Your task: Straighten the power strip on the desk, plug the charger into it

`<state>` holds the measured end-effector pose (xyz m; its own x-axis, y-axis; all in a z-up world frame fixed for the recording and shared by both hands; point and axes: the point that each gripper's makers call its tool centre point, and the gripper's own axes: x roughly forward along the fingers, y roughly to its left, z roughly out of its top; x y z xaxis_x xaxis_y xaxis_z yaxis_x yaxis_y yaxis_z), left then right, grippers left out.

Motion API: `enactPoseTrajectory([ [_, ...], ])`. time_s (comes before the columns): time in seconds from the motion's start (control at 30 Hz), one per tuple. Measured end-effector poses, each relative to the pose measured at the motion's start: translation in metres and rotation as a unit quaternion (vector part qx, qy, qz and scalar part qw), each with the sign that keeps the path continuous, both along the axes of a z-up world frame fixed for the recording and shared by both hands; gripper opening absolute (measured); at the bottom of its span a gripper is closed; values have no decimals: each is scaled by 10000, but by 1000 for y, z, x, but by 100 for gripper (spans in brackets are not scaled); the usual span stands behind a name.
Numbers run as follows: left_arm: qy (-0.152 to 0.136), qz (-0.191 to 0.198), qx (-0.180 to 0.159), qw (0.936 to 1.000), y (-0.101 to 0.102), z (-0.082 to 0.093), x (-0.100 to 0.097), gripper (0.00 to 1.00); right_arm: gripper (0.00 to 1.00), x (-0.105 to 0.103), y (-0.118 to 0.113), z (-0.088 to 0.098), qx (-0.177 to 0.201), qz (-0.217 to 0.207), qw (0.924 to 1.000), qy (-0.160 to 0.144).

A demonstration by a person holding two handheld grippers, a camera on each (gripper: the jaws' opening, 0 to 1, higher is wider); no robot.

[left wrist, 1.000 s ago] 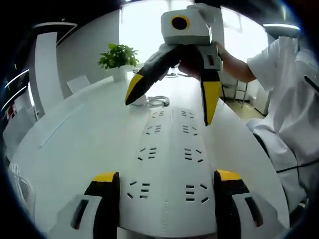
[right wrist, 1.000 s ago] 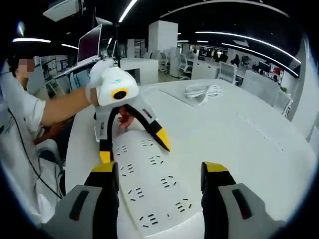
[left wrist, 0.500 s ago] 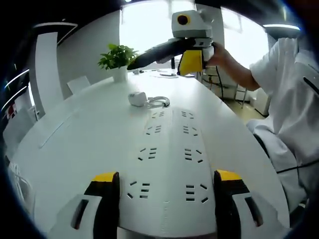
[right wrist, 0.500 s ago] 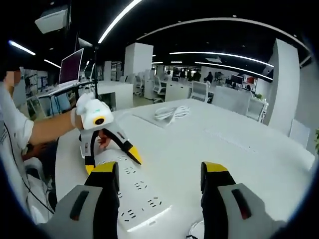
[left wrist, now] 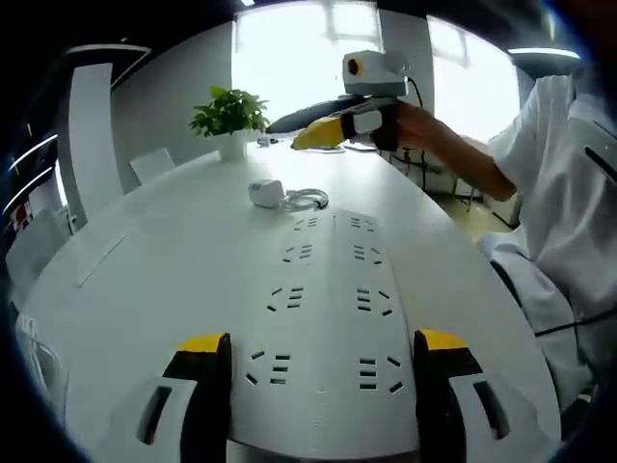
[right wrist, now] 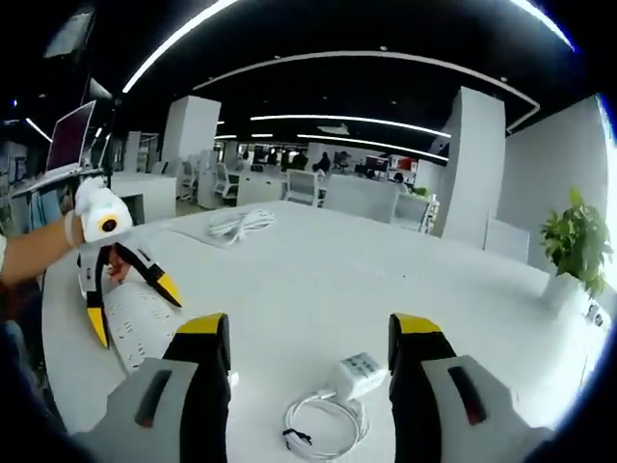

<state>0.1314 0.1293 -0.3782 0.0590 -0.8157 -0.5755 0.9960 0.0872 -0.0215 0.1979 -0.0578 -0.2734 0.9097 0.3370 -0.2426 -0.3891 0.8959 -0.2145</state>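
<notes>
At a white office surface (left wrist: 145,251), the left claw (left wrist: 323,352) sits low over the near end of a white power strip (left wrist: 328,289), its yellow-tipped jaws spread wide to either side of the strip's body and gripping nothing. The placement reads as a bracing stance: with the jaws flanking the strip, the left hand can steady or nudge it while the other hand fetches the plug. The strip lies along the left gripper view's axis, so the straightening looks largely done (a judgement, since nothing here gives a reference line).

Beyond the strip's far end lies the white charger (left wrist: 265,192) with its coiled cable (left wrist: 307,199), just past the last row of sockets and not touching them. A potted plant (left wrist: 229,114) stands further back.

To the right, the right claw (left wrist: 318,130) is held raised above the surface beyond the charger. Its own view looks down on the charger (right wrist: 359,372) and cable (right wrist: 323,424), which sit between its wide-open, empty jaws (right wrist: 310,333), apparently lining up for a pick. The left claw (right wrist: 130,304) and the power strip (right wrist: 135,323) appear at that view's left, well apart from the charger. The plugging step is not yet begun.
</notes>
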Motion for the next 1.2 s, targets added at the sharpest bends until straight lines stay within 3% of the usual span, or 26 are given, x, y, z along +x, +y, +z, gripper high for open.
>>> enactPoseTrajectory([
  [0.23,-1,0,-5,10000,-1,1,-1,78,66,9,-28,-11,265,-984,9946,-181],
  [0.33,-1,1,-7,10000,-1,1,-1,78,67,14,-28,-16,338,-1145,9925,-245],
  [0.4,-1,1,-9,10000,-1,1,0,78,68,17,-25,-22,629,-1265,9898,-203],
  [0.6,-1,-3,-22,10000,-1,1,0,78,68,25,-30,-34,751,-1620,9838,-131],
  [0.73,-1,-2,-51,10000,-1,1,1,78,65,30,-34,-32,755,-1819,9799,-309],
  [0.8,0,4,-75,10000,-1,1,1,78,65,32,-35,-36,897,-1975,9759,-257],
  [1.07,-2,11,-122,9999,-1,2,0,78,64,42,-35,-63,848,-2343,9684,50],
  [1.2,-2,14,-153,9999,-1,2,0,78,60,43,-36,-62,752,-2391,9681,27],
])
